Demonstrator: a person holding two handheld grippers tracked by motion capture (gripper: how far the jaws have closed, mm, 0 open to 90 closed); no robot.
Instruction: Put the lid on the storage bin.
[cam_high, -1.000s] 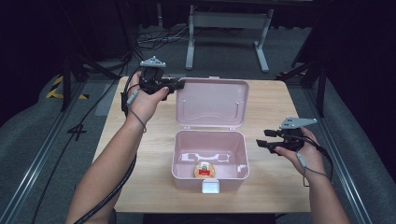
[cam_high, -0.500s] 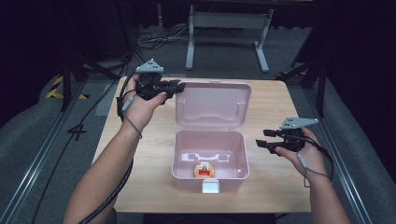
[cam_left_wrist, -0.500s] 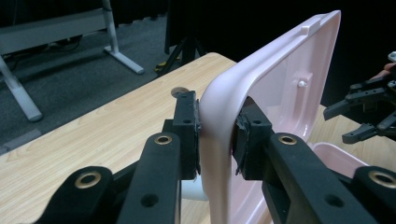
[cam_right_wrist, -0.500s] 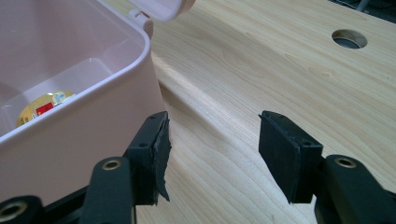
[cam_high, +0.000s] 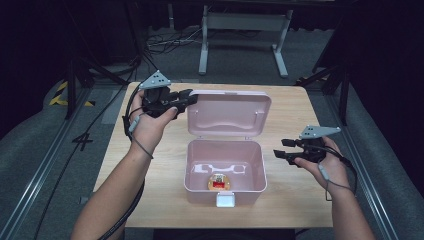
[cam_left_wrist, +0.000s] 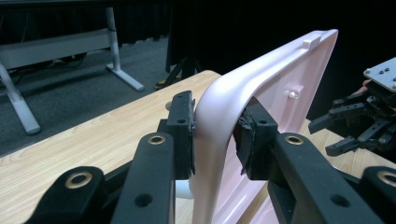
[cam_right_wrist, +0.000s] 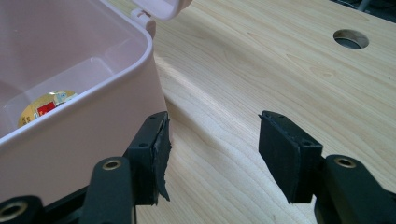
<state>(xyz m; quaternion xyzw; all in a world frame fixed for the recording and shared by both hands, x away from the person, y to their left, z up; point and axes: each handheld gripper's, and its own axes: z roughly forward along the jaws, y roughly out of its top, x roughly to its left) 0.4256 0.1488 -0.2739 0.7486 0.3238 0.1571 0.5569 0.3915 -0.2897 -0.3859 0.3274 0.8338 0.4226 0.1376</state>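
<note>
A pink plastic box (cam_high: 225, 167) sits open at the middle of the wooden table (cam_high: 295, 115) in the high view, its lid (cam_high: 230, 112) tilted back toward the top of the frame. In the upper left of that view the left gripper (cam_high: 187, 97) reaches in from the side at the lid's left corner, held in the person's left hand (cam_high: 147, 122). The left gripper view shows the curved pink lid edge (cam_left_wrist: 212, 140) rising between the two black jaws; the pad on the left of the frame touches it and the pad on the right lies close against the inner side, so the jaws are pressed onto the lid rim. Farther off at the right edge of that view the other gripper (cam_left_wrist: 359, 123) appears above the table. In the high view the right gripper (cam_high: 282, 150) hovers at the right of the frame, just beside the box's right wall and apart from it, held in the right hand (cam_high: 325, 167). In the right gripper view its jaws stand wide apart with bare wood between them and nothing held; the box wall (cam_right_wrist: 79, 135) is near the jaw at the left of the frame. Inside the box, low in the frame in the high view, lies a small round yellow item with a red label (cam_high: 218, 182), also seen at the left of the right gripper view (cam_right_wrist: 44, 105). A white latch (cam_high: 225, 200) sits on the box's front wall. A round hole (cam_right_wrist: 351, 39) is in the table at the upper right of the right gripper view.
</note>
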